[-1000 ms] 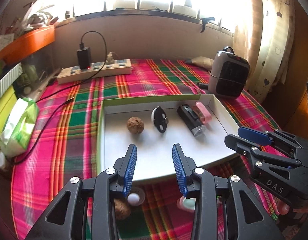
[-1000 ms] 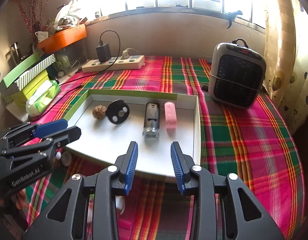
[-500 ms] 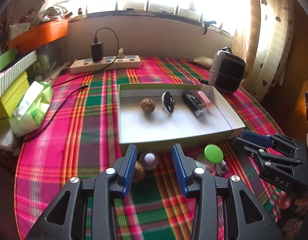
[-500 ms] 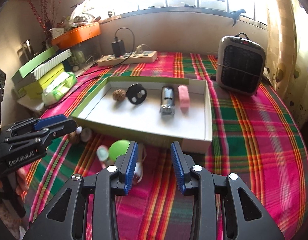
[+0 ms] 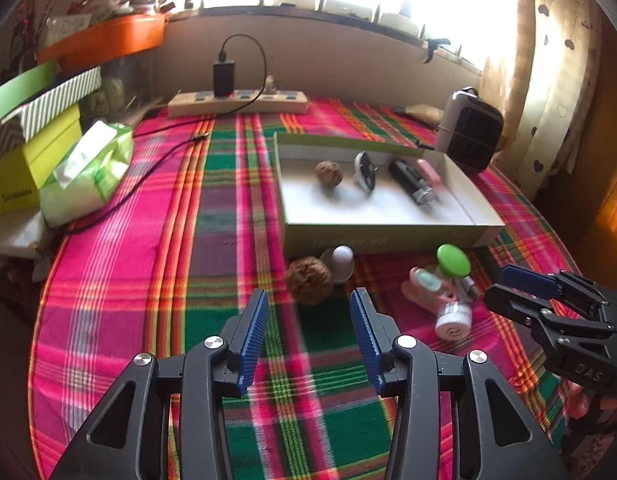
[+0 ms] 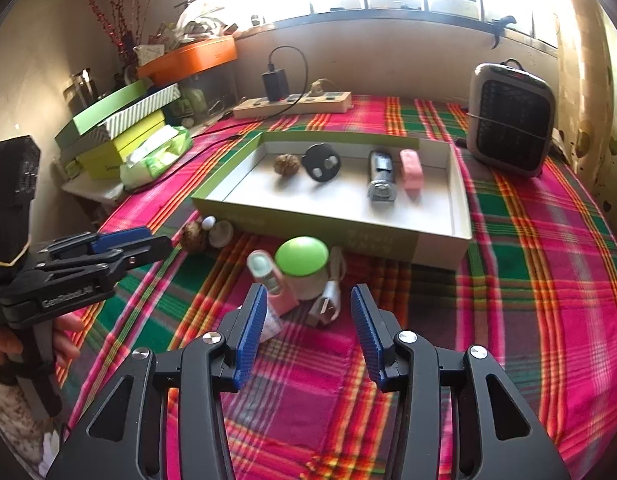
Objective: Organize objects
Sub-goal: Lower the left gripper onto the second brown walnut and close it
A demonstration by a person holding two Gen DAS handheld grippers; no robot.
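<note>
A space heater (image 6: 511,119), a power strip (image 6: 292,105) and stacked boxes (image 6: 118,128) stand on the plaid tablecloth (image 6: 540,264).

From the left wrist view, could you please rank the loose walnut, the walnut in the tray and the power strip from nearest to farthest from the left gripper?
1. Loose walnut, just ahead of the left gripper on the cloth.
2. Walnut in the tray, mid-table.
3. Power strip, by the back wall.

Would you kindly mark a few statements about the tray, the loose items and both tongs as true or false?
1. Four items lie in the tray. True.
2. The left tongs grip a walnut. False: open and empty; the loose walnut lies on the cloth beyond them.
3. The green-capped item sits outside the tray. True.
4. The right tongs are shut. False: open.
5. The heater stands inside the tray. False: it stands beside the tray.
</note>
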